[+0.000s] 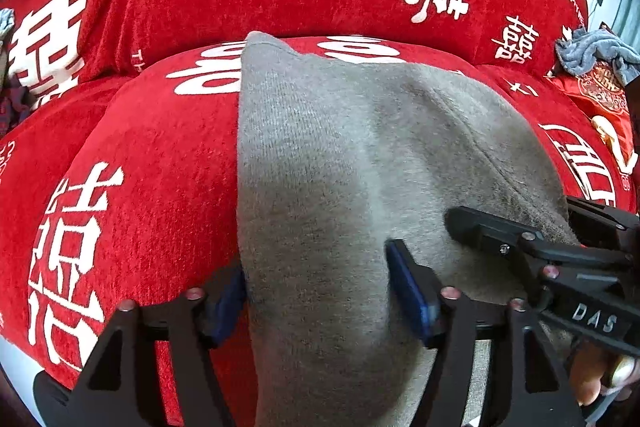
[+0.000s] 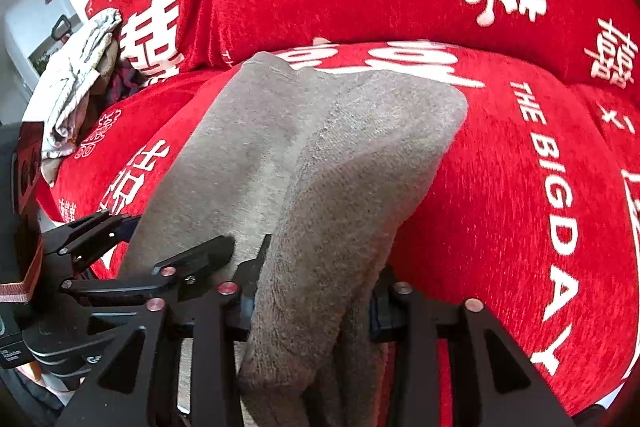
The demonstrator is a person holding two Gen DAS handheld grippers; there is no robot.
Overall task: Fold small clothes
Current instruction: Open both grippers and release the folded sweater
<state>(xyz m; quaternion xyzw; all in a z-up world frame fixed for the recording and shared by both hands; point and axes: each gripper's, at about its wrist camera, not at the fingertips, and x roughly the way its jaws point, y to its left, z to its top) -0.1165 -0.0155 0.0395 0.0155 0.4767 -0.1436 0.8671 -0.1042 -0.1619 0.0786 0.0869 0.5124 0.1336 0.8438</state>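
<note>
Currently both grippers are clamping the near end of the grey sock (image 1: 320, 155) lying on the red sofa cover (image 1: 160, 147): left gripper (image 1: 316, 291) part-closed, right gripper (image 2: 312, 303) likewise. Next, judged: carrying this end forward over the toe.

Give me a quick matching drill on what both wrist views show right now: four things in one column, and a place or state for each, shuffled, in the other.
Things:
1. grey garment
2. left gripper
3. blue-grey cloth
4. white patterned cloth

Places or states:
A. bunched at the far left of the right wrist view
B. spread over the red sofa seat, gripped at its near end
C. crumpled at the far right of the left wrist view
D. fingers on either side of the grey fabric

Pairs: 1-B, 2-D, 3-C, 4-A
</note>
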